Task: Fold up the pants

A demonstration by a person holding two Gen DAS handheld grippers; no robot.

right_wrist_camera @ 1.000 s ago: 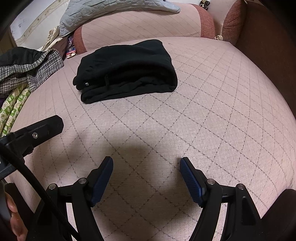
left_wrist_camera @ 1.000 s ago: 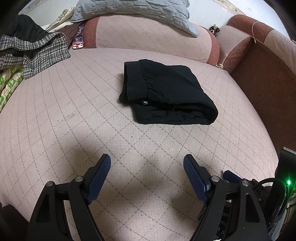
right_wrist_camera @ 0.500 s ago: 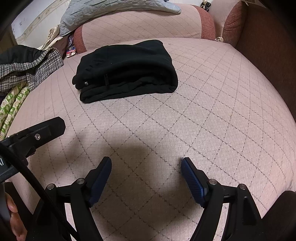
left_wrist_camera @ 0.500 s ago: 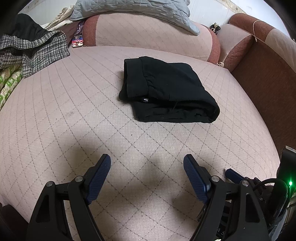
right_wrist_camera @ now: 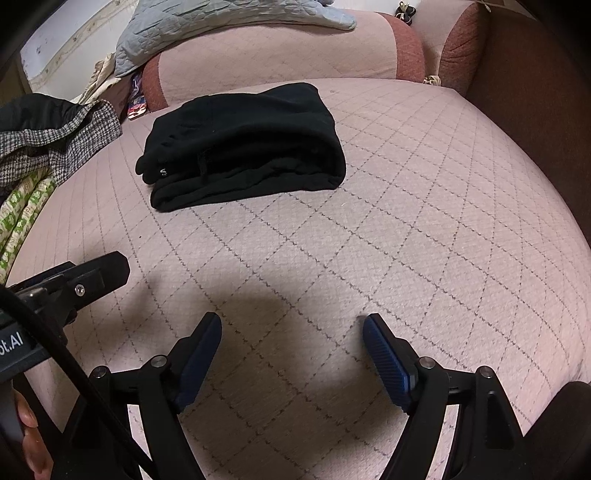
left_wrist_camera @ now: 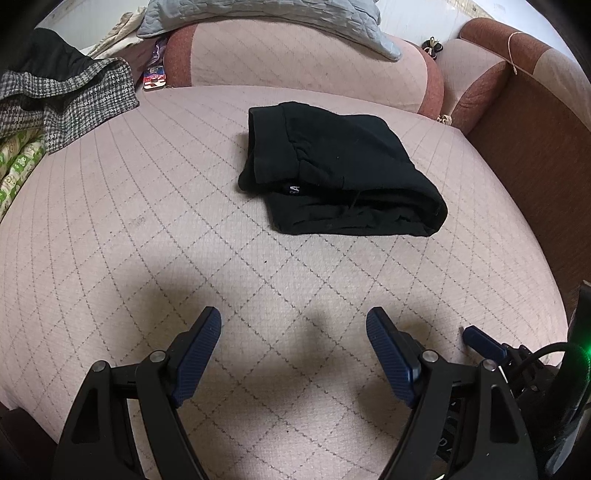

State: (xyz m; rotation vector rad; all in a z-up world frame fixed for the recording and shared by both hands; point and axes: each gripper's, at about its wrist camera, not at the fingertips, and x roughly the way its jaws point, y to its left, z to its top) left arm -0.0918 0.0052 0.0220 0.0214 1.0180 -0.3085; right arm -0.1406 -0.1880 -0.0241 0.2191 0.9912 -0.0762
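- I am holding my left gripper (left_wrist_camera: 293,347) with its jaws spread wide on nothing, hovering over bare quilt well short of the folded black fleece pants (left_wrist_camera: 340,173).
- My right gripper (right_wrist_camera: 291,349) is gaping empty too, beside the left.
- The pants are lying in a thick, rounded bundle mid-cushion; I am judging the top layer could spring open, since the fabric looks bulky and nothing is pressing it down.
- If I am reaching in again, a fingertip could be snagging the loose near edge and dragging the stack crooked.
- The pink diamond-quilted sofa seat (right_wrist_camera: 406,229) is looking soft, so it may be sagging under any push.
- To the left a houndstooth checked garment (left_wrist_camera: 66,99) is lying heaped; behind, a grey quilted blanket (left_wrist_camera: 280,14) is draping over the pink backrest bolster (left_wrist_camera: 295,62); at right a brown sofa arm (left_wrist_camera: 535,155) is closing the corner.
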